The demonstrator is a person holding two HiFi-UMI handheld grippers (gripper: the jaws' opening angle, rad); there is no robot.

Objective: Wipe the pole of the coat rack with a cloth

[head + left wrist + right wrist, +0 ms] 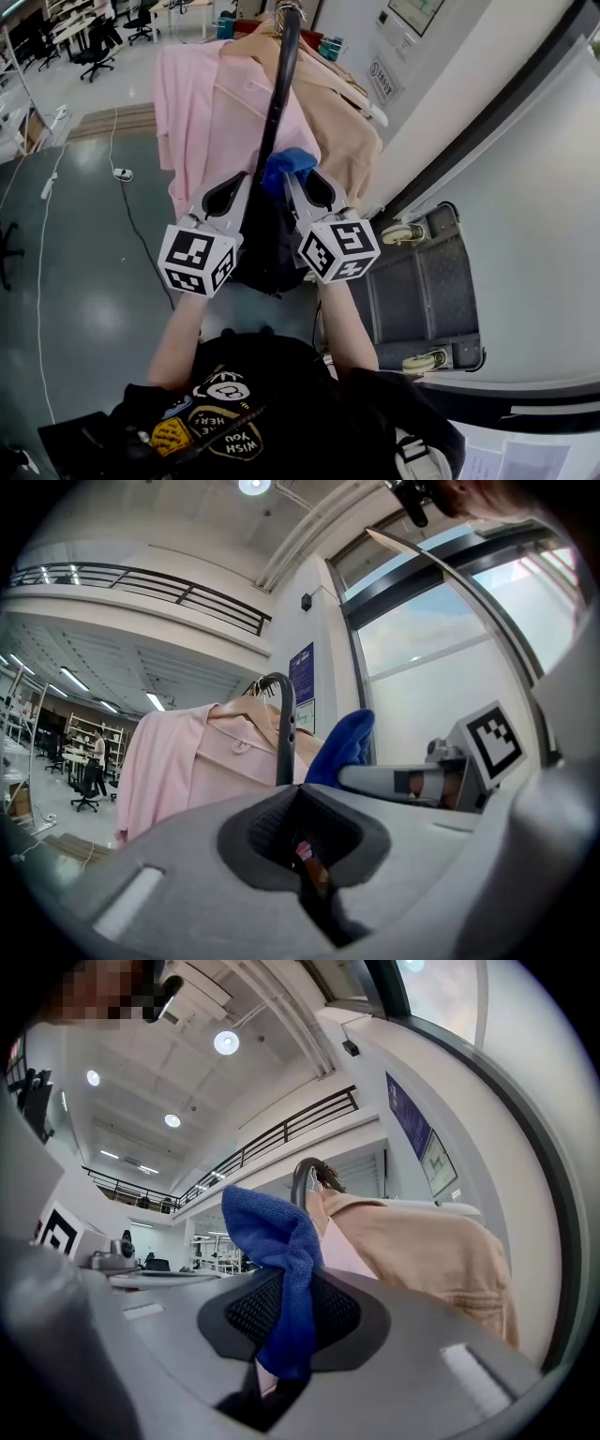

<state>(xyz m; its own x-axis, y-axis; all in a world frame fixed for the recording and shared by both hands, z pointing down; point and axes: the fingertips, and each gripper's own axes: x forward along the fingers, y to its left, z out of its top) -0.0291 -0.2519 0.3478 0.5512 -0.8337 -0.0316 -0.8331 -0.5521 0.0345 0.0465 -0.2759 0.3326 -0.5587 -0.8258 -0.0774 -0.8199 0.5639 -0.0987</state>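
Note:
The coat rack's black pole (278, 94) rises between my two grippers, with clothes hung at its top. My right gripper (290, 180) is shut on a blue cloth (287, 166), which bunches up against the pole's right side. In the right gripper view the cloth (277, 1232) stands up out of the shut jaws (291, 1283), with the pole's curved top (302, 1180) behind. My left gripper (247, 180) sits just left of the pole, shut with nothing in it (298, 794). The left gripper view shows the pole (285, 733) and the cloth (342, 747) just ahead.
A pink shirt (202, 103) and a tan coat (342, 122) hang from the rack on either side of the pole. A grey wheeled cart (422, 291) lies against the white wall on the right. A cable and plug (122, 173) trail over the dark floor on the left.

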